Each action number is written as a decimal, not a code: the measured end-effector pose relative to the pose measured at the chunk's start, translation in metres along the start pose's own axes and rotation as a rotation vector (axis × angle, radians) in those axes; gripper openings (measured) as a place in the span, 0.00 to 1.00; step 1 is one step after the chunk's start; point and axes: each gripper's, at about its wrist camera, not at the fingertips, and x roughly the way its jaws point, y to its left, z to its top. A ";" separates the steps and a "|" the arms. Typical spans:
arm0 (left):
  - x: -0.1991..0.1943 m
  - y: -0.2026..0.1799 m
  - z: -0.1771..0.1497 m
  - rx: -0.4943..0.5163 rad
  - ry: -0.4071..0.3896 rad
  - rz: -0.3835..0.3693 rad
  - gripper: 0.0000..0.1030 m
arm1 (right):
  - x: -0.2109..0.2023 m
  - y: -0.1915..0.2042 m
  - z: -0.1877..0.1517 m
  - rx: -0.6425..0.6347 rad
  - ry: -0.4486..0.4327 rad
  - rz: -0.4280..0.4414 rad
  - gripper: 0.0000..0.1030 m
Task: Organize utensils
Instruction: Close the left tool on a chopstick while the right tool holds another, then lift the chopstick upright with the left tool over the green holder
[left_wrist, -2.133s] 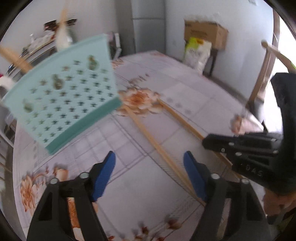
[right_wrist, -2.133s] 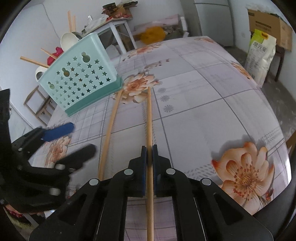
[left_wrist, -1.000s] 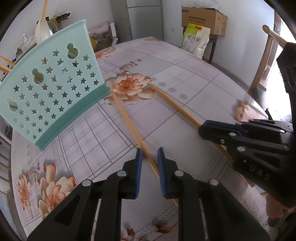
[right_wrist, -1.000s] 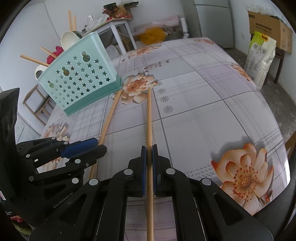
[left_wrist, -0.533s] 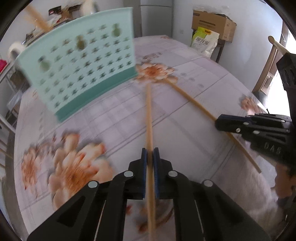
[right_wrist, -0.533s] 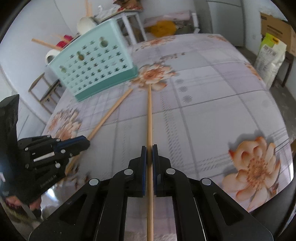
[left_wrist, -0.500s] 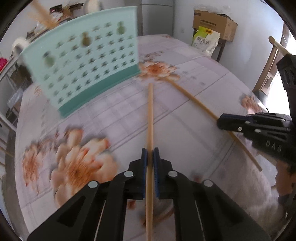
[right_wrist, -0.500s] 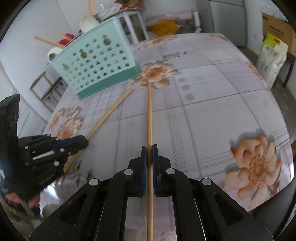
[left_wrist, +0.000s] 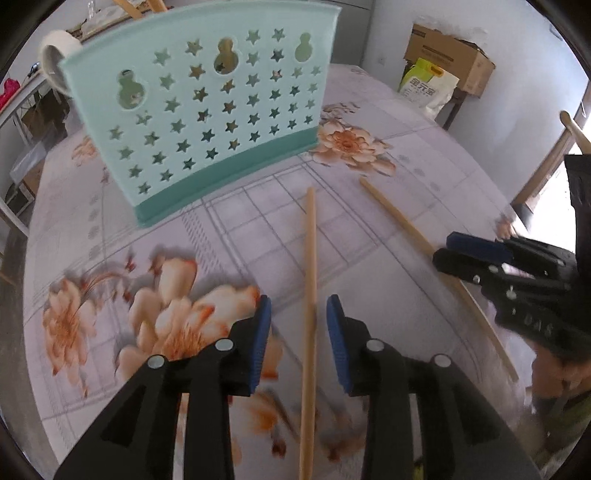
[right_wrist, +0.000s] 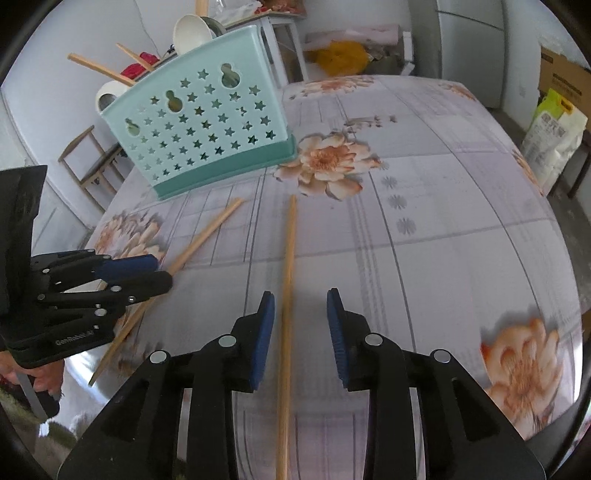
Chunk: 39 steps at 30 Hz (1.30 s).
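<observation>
While both claws stand wide, neither grips anything. Seen from the left wrist, the left gripper (left_wrist: 298, 314) straddles a wooden chopstick (left_wrist: 309, 295) that runs up the middle of the frame between its blue pads without touching either one; the stick lies on the flowered tablecloth (left_wrist: 406, 122). A second chopstick (left_wrist: 424, 243) slants from centre toward the lower right, and the right gripper (left_wrist: 448, 251) sits over its lower stretch at the right edge. Beyond both sticks' far ends, in the upper left, stands the teal utensil basket (left_wrist: 207, 110) with star cut-outs, well apart from the tips. Nothing lies between the sticks and the basket. A cardboard box (left_wrist: 447, 62) and a yellow-green bag (left_wrist: 428, 92) sit off the table at upper right.

From the right wrist, the right gripper (right_wrist: 300, 317) likewise spans its chopstick (right_wrist: 288, 288) with open air on both sides. This view shows what the other cuts off: spoons and chopsticks (right_wrist: 96, 68) poking out of the basket's (right_wrist: 199, 125) top, a wooden chair (right_wrist: 88, 162) at the left edge, and a side table (right_wrist: 277, 33) behind. It also shows the left gripper (right_wrist: 160, 273) at lower left, its jaws apart around the other chopstick (right_wrist: 192, 247).
</observation>
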 end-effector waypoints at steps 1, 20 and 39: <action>0.002 -0.001 0.004 0.005 -0.009 0.006 0.29 | 0.002 0.001 0.003 0.000 -0.004 -0.006 0.28; -0.017 0.009 0.031 -0.017 -0.156 0.055 0.06 | 0.015 -0.002 0.015 0.038 -0.029 -0.013 0.05; -0.149 0.043 0.037 -0.135 -0.492 -0.039 0.06 | 0.017 -0.002 0.016 0.045 -0.021 -0.013 0.05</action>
